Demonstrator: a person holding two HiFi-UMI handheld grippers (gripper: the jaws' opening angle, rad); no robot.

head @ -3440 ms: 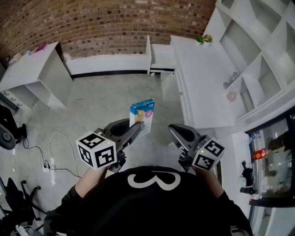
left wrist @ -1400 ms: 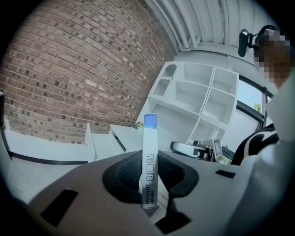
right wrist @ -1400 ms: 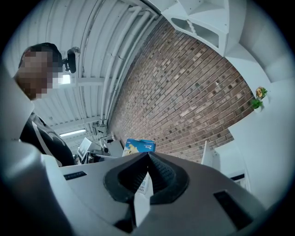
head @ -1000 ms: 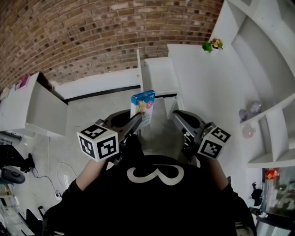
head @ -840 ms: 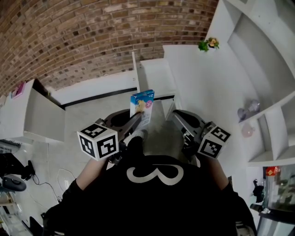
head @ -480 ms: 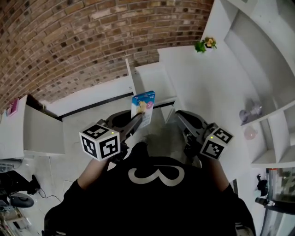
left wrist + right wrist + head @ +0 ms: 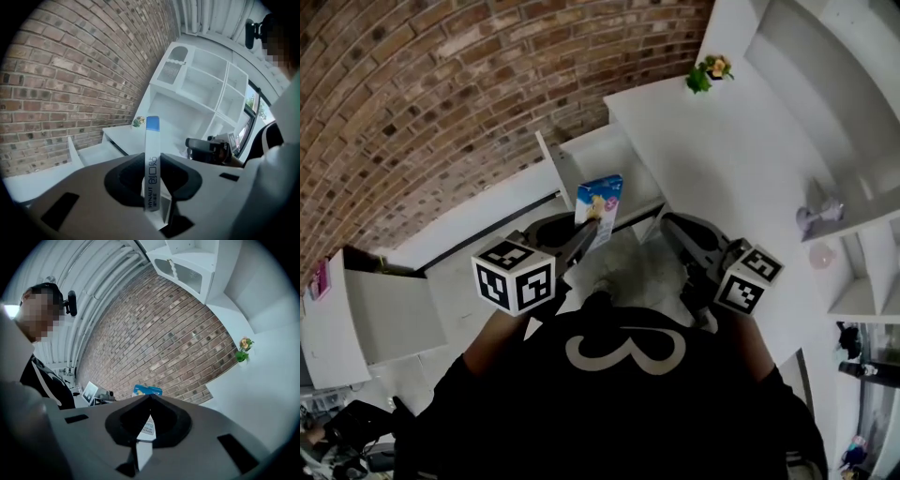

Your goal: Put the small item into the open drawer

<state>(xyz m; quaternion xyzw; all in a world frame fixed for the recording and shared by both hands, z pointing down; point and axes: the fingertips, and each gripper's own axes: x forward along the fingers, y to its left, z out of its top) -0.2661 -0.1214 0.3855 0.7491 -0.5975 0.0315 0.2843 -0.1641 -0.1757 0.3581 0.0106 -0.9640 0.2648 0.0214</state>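
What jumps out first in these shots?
A blue-topped box stands pinched upright in the left claw at the centre of the head view, in front of the open white drawer below the brick wall. The right claw beside it is shut and empty. A small plant sits on the white desk at upper right.

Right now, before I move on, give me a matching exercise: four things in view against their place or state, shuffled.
Things:
1 small box
2 right gripper
3 open drawer
4 potted plant

Place or state:
A on the white counter
B jaws shut, nothing held
C clamped in the left gripper
D pulled out beside the brick wall

Pairs: 1-C, 2-B, 3-D, 4-A
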